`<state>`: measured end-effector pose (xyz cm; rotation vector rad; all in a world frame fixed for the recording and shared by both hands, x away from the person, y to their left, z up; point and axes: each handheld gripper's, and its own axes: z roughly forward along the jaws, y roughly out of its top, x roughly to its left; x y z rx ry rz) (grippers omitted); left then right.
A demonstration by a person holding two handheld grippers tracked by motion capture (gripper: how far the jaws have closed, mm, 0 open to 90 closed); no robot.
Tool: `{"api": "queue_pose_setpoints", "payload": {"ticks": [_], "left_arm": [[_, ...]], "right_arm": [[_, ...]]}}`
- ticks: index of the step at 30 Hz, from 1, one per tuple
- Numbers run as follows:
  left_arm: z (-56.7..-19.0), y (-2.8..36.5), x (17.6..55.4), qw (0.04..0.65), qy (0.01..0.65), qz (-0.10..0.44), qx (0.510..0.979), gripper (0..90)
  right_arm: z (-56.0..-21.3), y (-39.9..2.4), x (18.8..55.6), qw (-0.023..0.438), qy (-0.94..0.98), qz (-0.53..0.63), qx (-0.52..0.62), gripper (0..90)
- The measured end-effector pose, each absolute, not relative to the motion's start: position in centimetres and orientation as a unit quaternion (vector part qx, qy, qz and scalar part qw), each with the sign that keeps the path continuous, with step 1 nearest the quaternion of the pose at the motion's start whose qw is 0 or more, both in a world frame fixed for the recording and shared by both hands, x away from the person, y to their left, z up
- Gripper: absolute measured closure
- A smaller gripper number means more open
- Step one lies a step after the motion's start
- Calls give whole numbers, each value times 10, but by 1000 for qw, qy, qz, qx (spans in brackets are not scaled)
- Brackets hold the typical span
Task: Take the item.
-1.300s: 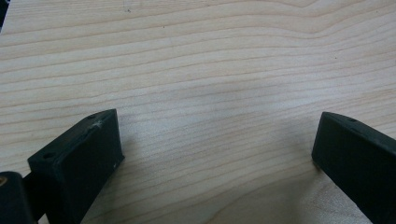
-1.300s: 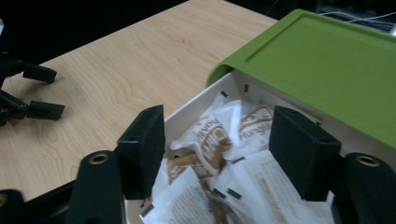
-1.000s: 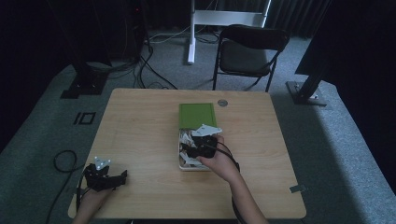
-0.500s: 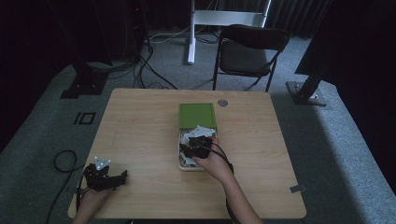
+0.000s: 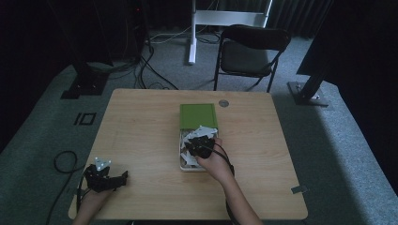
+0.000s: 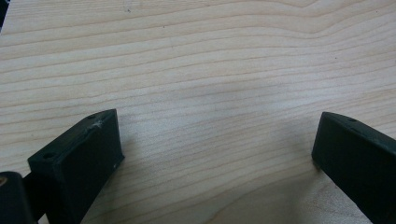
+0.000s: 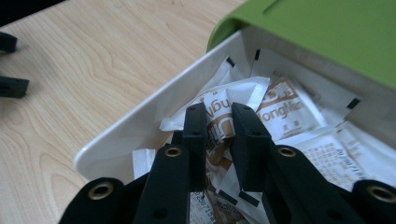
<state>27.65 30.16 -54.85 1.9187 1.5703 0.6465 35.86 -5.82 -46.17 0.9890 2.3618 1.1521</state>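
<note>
The right gripper (image 5: pixel 201 145) is sitting a little nearer the person than a second ago, its jaws now pinching a white sachet (image 7: pixel 223 108) inside the white tray (image 7: pixel 140 125); the right hand (image 5: pixel 213 162) is drawing back with it.

Dim room, grey carpet (image 5: pixel 42 136). Light wood table (image 5: pixel 141 126) at centre. Black folding chair (image 5: pixel 251 54) beyond its far edge, white stand (image 5: pixel 220 18) behind. Cables (image 5: pixel 150 61) on floor far left. Dark curtains at back.
</note>
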Motion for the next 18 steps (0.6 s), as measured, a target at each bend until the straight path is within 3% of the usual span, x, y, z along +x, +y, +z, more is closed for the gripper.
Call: {"api": "queue_pose_setpoints", "payload": {"ticks": [18], "left_arm": [[-549, 302, 277, 285, 586, 242, 718, 23]], "right_arm": [[-437, -74, 345, 160, 822, 434, 332, 800]]}}
